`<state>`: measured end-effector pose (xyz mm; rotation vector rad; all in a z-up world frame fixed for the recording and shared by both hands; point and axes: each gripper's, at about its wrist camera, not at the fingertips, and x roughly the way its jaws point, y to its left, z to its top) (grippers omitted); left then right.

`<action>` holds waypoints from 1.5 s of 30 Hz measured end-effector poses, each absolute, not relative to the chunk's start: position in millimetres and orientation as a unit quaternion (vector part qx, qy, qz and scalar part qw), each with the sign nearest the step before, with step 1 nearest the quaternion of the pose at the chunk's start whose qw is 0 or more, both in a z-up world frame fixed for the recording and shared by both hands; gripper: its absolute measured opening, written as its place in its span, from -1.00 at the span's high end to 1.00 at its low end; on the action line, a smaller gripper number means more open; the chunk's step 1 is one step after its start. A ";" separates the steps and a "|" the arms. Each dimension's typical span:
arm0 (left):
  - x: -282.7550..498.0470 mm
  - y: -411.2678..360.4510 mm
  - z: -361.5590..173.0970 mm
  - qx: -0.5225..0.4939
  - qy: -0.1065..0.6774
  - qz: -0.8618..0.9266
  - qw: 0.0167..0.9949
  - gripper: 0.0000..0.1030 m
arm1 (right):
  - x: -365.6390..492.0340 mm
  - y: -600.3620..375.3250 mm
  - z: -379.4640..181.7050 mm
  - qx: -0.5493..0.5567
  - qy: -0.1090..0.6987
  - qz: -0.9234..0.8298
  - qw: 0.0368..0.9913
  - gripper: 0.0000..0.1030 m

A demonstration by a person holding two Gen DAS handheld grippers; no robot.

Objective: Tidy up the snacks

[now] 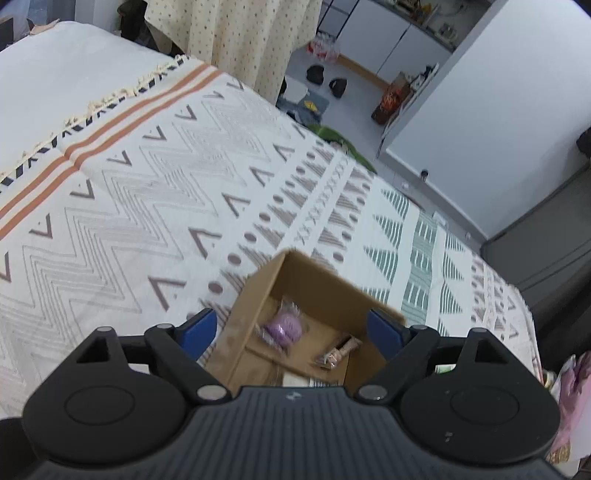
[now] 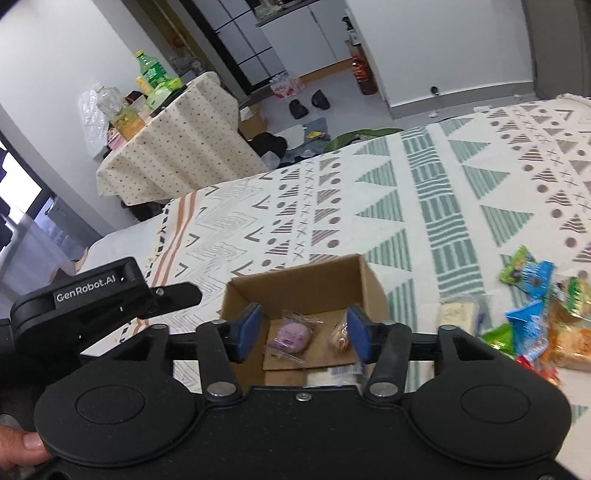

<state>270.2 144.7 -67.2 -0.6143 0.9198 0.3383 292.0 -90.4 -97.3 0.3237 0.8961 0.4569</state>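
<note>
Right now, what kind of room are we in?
Probably a small lived-in flat: a bed under a patterned woven blanket, a dotted-cloth table with drink bottles, white kitchen cabinets behind, and black shoes on the floor.

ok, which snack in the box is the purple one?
The round purple pastry in clear wrap, mid-box. The other wrapped snack beside it is tan.

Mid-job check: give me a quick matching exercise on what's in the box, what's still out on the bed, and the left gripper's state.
Things:
1. purple wrapped snack
2. blue snack packet
3. left gripper
4. cardboard box

States or places:
A. open, holding nothing
B. on the patterned blanket, top open
C. inside the box
D. in the loose pile to the right of the box

Pairs: 1-C, 2-D, 3-A, 4-B
</note>
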 end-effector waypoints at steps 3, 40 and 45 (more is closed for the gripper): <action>264.4 135.1 -61.8 -0.277 0.438 0.154 0.841 -0.74 | 283.4 -101.6 -92.8 0.150 0.420 0.207 0.871 -0.51; 227.0 -24.4 -33.0 -0.131 0.443 0.075 0.884 -1.00 | 221.6 -262.1 -91.3 0.156 0.368 0.113 0.910 -0.99; 229.1 -39.2 -36.4 -0.127 0.448 0.068 0.882 -0.99 | 219.8 -281.7 -104.2 0.167 0.382 0.122 0.901 -0.99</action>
